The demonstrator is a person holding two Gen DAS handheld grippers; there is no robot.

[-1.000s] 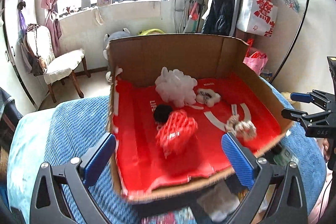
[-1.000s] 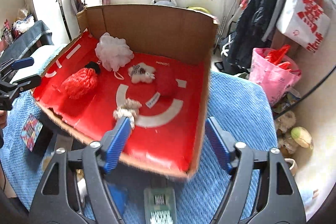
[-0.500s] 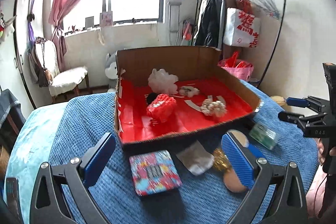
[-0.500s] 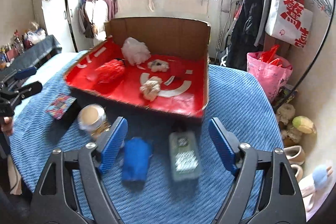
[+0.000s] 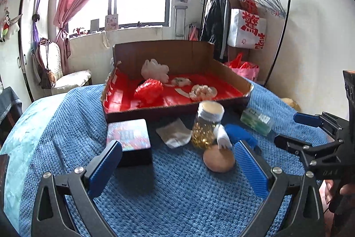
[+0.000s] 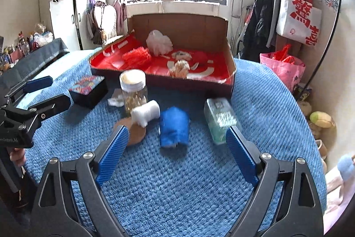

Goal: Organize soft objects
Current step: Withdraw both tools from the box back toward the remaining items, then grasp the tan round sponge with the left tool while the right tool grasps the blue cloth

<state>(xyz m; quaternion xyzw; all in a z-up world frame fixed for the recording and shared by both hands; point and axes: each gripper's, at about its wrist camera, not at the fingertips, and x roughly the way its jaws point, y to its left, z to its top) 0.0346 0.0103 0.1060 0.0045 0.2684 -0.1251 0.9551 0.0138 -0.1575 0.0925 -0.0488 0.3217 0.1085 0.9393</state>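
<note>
Right wrist view: blue cloth roll (image 6: 174, 129) lies lengthwise toward the box (image 6: 230, 72), between the spread, empty hand-held gripper (image 6: 175, 157).

cardboard box (image 6: 230, 68), knit blanket (image 6: 177, 181), glass jar (image 6: 135, 97)

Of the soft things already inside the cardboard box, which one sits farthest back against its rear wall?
The white mesh bath pouf, beside the tall rear wall; the red pouf and beige plush lie nearer the front.
</note>
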